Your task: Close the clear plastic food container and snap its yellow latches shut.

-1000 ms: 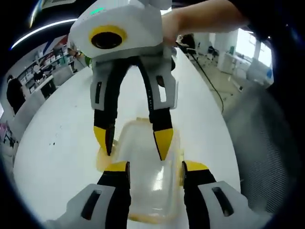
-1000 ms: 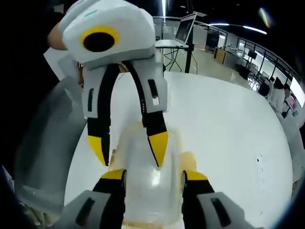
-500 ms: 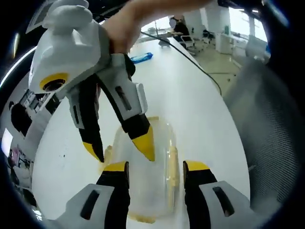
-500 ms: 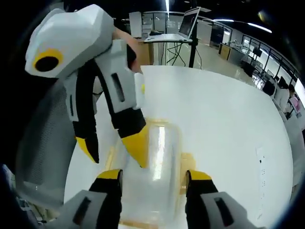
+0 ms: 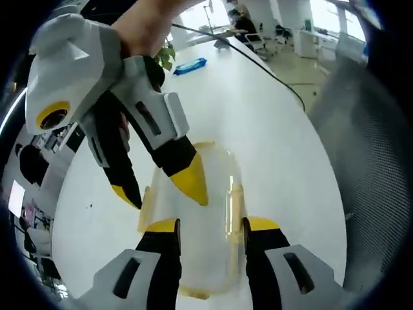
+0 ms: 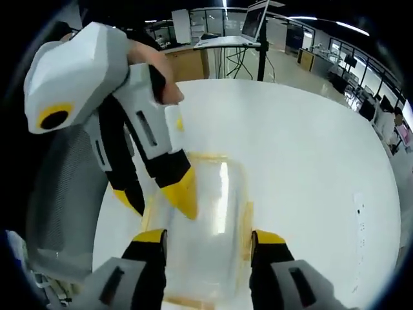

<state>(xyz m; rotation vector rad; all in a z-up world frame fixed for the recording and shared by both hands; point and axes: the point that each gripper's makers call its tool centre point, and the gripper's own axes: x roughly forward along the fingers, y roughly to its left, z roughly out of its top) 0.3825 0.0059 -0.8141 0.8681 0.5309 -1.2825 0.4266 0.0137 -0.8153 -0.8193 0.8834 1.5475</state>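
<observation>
A clear plastic container (image 5: 206, 213) with its lid down lies on the white table (image 5: 258, 123). A yellow latch (image 5: 236, 205) runs along one long side and another (image 5: 144, 205) along the opposite side. My left gripper (image 5: 210, 226) is open, its jaws standing over the container's near end. My right gripper (image 5: 158, 190) comes in from the upper left, open, with one yellow fingertip (image 5: 191, 182) on the lid and the other past the side edge. In the right gripper view the container (image 6: 216, 206) lies under my right gripper (image 6: 208, 237), and the left gripper (image 6: 157, 199) straddles its left edge.
A grey mesh chair (image 5: 371, 161) stands by the table edge, also seen as mesh (image 6: 58, 194). A blue object (image 5: 190, 66) and a black cable (image 5: 271, 72) lie farther along the table. A laptop on a stand (image 6: 255, 26) is beyond the table.
Both grippers have tilted and swung sideways over the container. Each now has one fingertip on the lid near a long edge instead of both over the middle.
</observation>
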